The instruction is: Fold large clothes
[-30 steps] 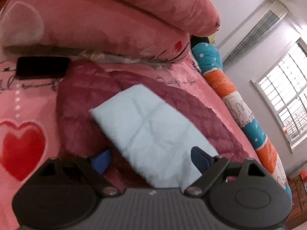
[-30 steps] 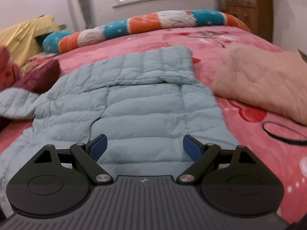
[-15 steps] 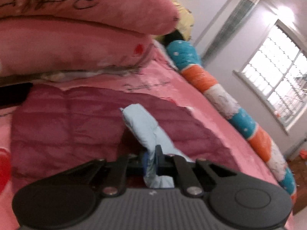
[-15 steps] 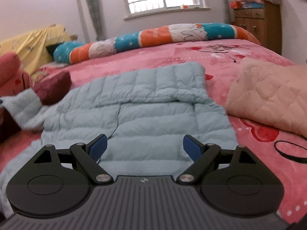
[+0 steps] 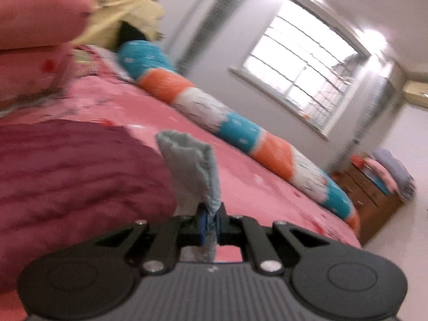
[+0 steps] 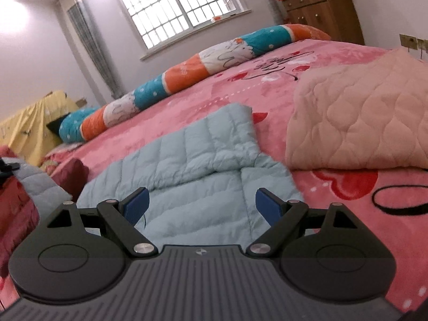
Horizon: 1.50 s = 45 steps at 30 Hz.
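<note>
A pale blue quilted jacket (image 6: 192,176) lies spread on the pink bed (image 6: 267,75). One sleeve lies folded across its body toward the right. The other sleeve's cuff (image 5: 192,165) sticks up between the pads of my left gripper (image 5: 210,226), which is shut on it and lifted above the bed. That lifted sleeve (image 6: 37,184) shows at the left edge of the right wrist view. My right gripper (image 6: 202,204) hovers open over the jacket's near part, with nothing pinched between its blue pads.
A dark red quilted garment (image 5: 67,176) lies to the left. A folded peach quilt (image 6: 361,117) sits at the right. A striped bolster (image 6: 187,69) runs along the far side. Pink pillows (image 5: 34,26) are stacked at the head. A wooden dresser (image 6: 321,8) stands beyond.
My left gripper closed on the blue sleeve's cuff, then rose and swung right with it. The right gripper stayed open and rolled a little over the jacket.
</note>
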### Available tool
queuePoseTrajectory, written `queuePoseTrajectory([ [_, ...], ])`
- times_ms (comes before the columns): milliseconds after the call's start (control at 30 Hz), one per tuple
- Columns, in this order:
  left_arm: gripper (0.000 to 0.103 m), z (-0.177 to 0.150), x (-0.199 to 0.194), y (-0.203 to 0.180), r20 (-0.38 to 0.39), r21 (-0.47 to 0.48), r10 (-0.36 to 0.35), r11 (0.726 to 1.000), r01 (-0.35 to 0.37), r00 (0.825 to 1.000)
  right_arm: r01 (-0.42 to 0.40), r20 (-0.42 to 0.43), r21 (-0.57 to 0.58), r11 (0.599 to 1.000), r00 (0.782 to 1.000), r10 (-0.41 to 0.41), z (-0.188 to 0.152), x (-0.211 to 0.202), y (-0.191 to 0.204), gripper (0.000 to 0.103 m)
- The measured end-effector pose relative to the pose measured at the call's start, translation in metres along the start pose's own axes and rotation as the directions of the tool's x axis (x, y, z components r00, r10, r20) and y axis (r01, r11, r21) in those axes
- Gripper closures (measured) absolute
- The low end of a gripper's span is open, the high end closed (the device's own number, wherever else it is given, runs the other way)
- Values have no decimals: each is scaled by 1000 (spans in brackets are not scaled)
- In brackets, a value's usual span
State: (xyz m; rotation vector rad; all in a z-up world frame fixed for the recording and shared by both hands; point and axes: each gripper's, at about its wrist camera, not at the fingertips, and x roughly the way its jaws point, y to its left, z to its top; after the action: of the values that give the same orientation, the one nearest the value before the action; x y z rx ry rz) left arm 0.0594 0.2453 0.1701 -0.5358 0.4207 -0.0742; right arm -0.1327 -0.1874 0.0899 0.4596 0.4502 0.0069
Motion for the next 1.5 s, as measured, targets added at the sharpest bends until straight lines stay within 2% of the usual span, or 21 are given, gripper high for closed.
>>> queuePoseTrajectory([
  [100, 100, -12, 10, -36, -31, 40, -70, 997, 71, 997, -16, 19, 16, 1000, 1000, 15, 4, 1, -3, 0],
  [233, 100, -31, 21, -80, -80, 82, -157, 983, 164, 984, -30, 33, 26, 999, 999, 29, 11, 8, -6, 0],
  [400, 100, -55, 35, -132, -139, 124, -248, 956, 265, 959, -47, 61, 65, 997, 997, 43, 19, 14, -15, 0],
  [633, 100, -98, 64, -185, -238, 160, -319, 919, 361, 917, -35, 124, 152, 988, 992, 17, 34, 21, -37, 0],
  [933, 100, -173, 101, -224, -385, 202, -320, 886, 418, 865, -12, 208, 258, 966, 977, -44, 48, 19, -66, 0],
  [1100, 99, -206, 121, -230, -441, 254, -270, 877, 407, 856, -14, 223, 301, 954, 973, -56, 46, 15, -71, 0],
  [1200, 98, -221, 122, -232, -456, 297, -244, 865, 405, 856, -21, 218, 305, 952, 975, -48, 43, 16, -67, 0],
  [1300, 98, -228, 119, -233, -459, 315, -242, 855, 412, 855, -26, 213, 304, 952, 976, -41, 42, 16, -66, 0],
  [1400, 95, -226, 118, -233, -466, 291, -257, 859, 421, 846, -32, 206, 295, 955, 978, -31, 43, 17, -64, 0],
  [1433, 92, -224, 113, -231, -461, 287, -272, 855, 432, 844, -32, 203, 291, 956, 979, -29, 44, 19, -65, 0],
  [1500, 78, -222, 105, -229, -452, 299, -282, 846, 442, 846, -38, 190, 284, 958, 982, -18, 45, 20, -65, 0],
])
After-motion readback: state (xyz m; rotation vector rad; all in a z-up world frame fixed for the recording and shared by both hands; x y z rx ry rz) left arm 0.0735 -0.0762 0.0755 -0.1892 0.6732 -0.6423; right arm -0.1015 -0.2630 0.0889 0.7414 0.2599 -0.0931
